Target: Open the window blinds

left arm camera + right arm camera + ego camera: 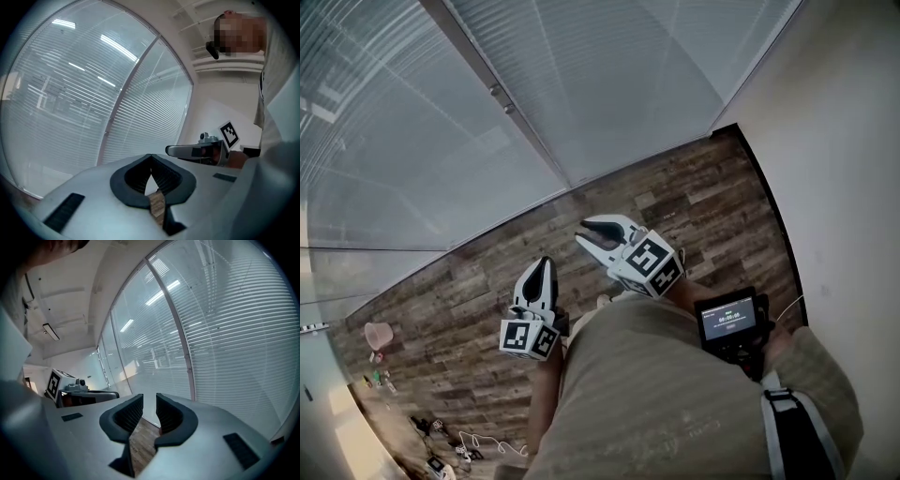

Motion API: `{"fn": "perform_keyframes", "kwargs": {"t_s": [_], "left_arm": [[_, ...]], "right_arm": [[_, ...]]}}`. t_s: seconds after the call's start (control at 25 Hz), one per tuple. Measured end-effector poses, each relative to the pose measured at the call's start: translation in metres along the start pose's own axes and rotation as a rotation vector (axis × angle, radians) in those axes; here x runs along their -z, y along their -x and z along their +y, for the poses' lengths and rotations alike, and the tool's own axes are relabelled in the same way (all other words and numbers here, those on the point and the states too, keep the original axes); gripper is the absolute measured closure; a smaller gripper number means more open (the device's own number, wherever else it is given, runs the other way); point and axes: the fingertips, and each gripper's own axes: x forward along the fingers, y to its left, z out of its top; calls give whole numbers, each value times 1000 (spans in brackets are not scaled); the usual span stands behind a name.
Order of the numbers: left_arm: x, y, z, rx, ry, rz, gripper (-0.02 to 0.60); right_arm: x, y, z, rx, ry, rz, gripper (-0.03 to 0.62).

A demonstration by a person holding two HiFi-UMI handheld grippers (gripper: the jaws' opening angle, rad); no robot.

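Person stands on a wood-plank floor [694,202] facing a wall of tall glass panels, one gripper in each hand. Window blinds [609,75] are down over the panels, slats horizontal, running from the top to near floor level. A slanted metal frame post [502,98] splits two panels. Left gripper [546,264] is held out in front of the person's beige trouser leg [656,394]. Its jaws are closed, tips meeting with nothing between them. Right gripper [581,232] is just beside it, slightly nearer the glass. Its jaws are parted, with only floor and the bottom of the blinds visible through the gap. Both grippers point toward the blinds but are apart from them, touching nothing. A plain white wall [834,141] meets the glass at the person's right. A small black device with a lit screen [729,319] sits at the person's right side. On the floor well off to the left are a pink cup-like thing [379,334] and some small clutter with a cable [450,441], too small to identify.
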Motion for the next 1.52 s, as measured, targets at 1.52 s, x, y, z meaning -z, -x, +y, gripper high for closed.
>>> {"fn": "perform_keyframes", "kwargs": {"t_s": [1.52], "left_arm": [[-8,-94,62,-80,11,65,566]], "right_arm": [[4,-43,-99,0,-106,2,522]]}}
